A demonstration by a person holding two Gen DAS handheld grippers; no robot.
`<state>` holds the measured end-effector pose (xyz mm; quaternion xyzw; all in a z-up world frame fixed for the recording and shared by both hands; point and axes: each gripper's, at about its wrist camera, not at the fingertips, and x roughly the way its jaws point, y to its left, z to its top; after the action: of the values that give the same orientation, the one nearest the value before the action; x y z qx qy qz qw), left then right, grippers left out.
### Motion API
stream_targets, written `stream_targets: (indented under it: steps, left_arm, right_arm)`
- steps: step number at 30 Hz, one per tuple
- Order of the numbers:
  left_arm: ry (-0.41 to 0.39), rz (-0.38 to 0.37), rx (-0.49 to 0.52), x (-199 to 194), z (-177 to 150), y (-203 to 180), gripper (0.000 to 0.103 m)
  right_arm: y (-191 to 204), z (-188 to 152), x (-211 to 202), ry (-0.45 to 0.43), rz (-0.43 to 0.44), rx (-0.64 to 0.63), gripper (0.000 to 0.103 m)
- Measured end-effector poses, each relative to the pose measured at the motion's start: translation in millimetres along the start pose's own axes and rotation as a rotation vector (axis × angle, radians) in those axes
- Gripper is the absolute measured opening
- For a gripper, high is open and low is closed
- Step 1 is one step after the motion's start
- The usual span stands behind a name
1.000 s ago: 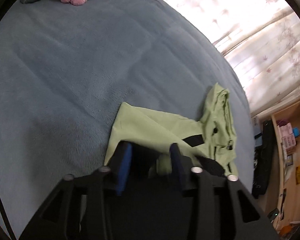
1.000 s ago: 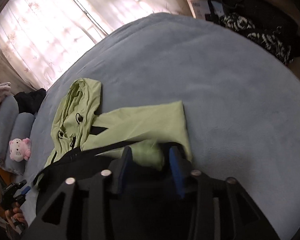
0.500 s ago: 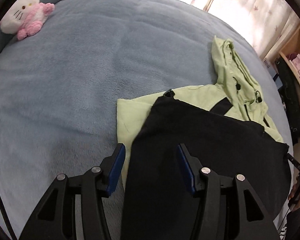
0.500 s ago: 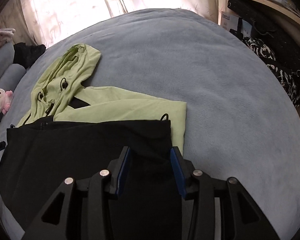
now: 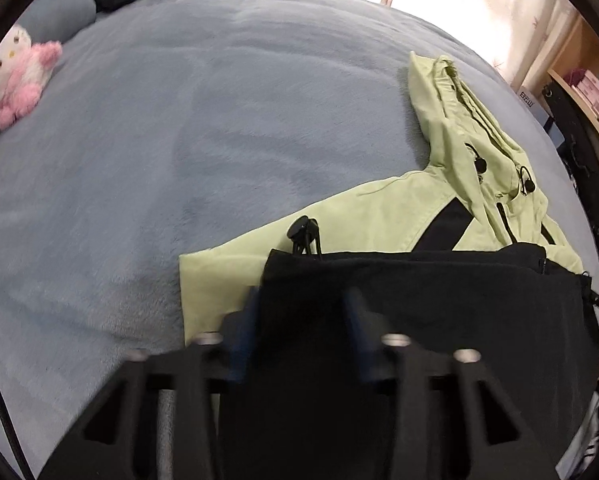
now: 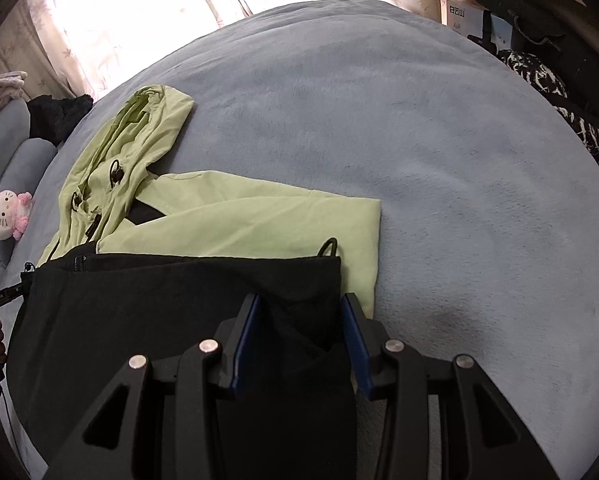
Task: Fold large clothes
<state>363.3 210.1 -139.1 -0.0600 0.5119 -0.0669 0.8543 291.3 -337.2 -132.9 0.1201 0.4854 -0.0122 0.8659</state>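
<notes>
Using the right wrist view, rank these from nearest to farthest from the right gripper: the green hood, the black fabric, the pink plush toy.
1. Black fabric: between the right gripper's fingers, spreading left.
2. Green hood: beyond the fabric, up and to the left on the bed.
3. Pink plush toy: far left edge, by the pillows.

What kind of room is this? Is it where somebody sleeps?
Most likely a bedroom. A wide blue-grey bed fills the view, with a plush cat toy by a pillow. Flowery curtains hang behind, and a green jacket lies ready for folding.
</notes>
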Motion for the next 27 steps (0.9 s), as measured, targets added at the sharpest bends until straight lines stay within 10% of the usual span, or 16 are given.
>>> stream_targets:
  steps: [4, 13, 27]
  left_arm:
    - [-0.056, 0.070, 0.023, -7, -6, -13, 0.007]
    - [-0.235, 0.109, -0.107, -45, 2, -8, 0.004]
    - [-0.207, 0.235, -0.143, 18, 20, -1, 0.005]
  right_arm:
    - [10, -2, -5, -0.048, -0.051, -0.036, 0.015]
    - [54, 35, -46, -0.284, -0.122, -0.122, 0.012]
    - [58, 54, 40, -0.165, -0.223, -0.062, 0.013]
